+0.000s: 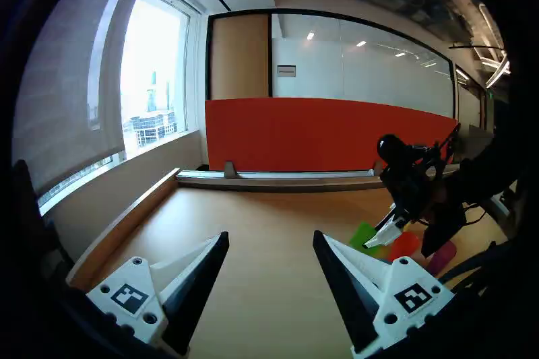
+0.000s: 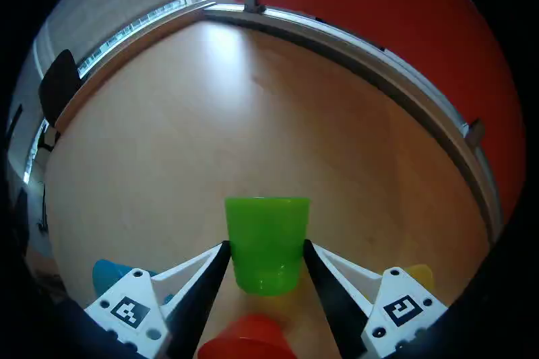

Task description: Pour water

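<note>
**Mia:** Where is the green plastic cup (image 2: 267, 251)?

**Tom:** It is right between the two fingers of the right gripper (image 2: 267, 244). One finger presses on each side, so the gripper is squeezing it tight. The cup is up in the air over the light wooden table (image 2: 202, 123).

**Mia:** Which way does it point?

**Tom:** In the right gripper view its long way runs up and down, across the fingers. The wide open end is at the top and the small bottom is at the low end.

**Mia:** What is under it?

**Tom:** A round red cup (image 2: 246, 340) is just below it. A blue cup (image 2: 111, 273) sits off to one side and a yellow cup (image 2: 421, 274) to the other.

**Mia:** And the left gripper (image 1: 270, 234)?

**Tom:** Its fingers are spread wide and hold nothing. It hangs over a bare bit of the table. From there you can see the right gripper far off, with the green cup over the other cups. It looks tipped there, but it is too small to be sure.
</note>
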`<state>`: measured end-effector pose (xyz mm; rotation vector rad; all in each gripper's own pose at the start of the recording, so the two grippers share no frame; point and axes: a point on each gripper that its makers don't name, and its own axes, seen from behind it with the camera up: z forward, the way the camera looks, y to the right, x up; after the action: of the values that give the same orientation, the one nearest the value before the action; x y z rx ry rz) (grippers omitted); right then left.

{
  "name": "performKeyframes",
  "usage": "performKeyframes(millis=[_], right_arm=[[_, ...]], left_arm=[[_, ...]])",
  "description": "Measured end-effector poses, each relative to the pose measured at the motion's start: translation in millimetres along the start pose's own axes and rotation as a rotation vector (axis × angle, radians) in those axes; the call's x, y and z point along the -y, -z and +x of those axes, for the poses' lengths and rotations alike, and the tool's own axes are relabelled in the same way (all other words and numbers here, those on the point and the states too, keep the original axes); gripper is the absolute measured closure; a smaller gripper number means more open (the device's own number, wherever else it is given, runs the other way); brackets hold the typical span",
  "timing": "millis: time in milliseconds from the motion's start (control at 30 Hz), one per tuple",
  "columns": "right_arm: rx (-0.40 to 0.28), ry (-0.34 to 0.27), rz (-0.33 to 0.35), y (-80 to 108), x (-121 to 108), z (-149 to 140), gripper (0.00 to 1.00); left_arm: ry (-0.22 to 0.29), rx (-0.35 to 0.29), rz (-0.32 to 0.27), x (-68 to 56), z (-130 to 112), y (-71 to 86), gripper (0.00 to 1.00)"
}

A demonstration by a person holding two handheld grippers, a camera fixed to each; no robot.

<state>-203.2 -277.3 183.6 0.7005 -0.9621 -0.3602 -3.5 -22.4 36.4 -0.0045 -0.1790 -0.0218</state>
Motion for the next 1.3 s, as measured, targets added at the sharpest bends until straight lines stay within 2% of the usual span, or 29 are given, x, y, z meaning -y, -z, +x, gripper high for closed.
performKeyframes(millis=[167, 267, 367, 467, 667, 867, 1067, 1300], right_arm=[[-0.077, -0.031, 0.026, 11.4, 8, 11, 0.18], [-0.154, -0.062, 0.048, 23.9, 13, 22, 0.18], [-0.258, -0.083, 0.075, 43.7, 20, 40, 0.18], [-0.366, -0.095, 0.093, 70.7, 26, 57, 0.18], [-0.574, -0.121, 0.11, 137.3, 37, 82, 0.18], [-0.757, -0.137, 0.077, 210.0, 35, 90, 0.18], [-0.937, -0.12, 0.028, 283.1, 33, 81, 0.18], [-1.073, -0.064, -0.061, 349.5, 36, 54, 0.18]], left_arm=[[-0.006, -0.005, -0.001, -0.4, 4, 1.3, 0.07], [-0.01, -0.012, -0.006, -2.9, 9, 2.3, 0.08], [-0.019, -0.021, -0.013, -6.9, 15, 2.6, 0.08], [-0.03, -0.032, -0.023, -12.2, 22, 3.3, 0.08], [-0.045, -0.056, -0.047, -25.0, 39, 6.1, 0.08], [-0.059, -0.081, -0.075, -39.9, 56, 11.7, 0.08], [-0.072, -0.09, -0.112, -57.7, 65, 17.9, 0.08], [-0.086, -0.101, -0.158, -77.5, 74, 22.5, 0.08]])
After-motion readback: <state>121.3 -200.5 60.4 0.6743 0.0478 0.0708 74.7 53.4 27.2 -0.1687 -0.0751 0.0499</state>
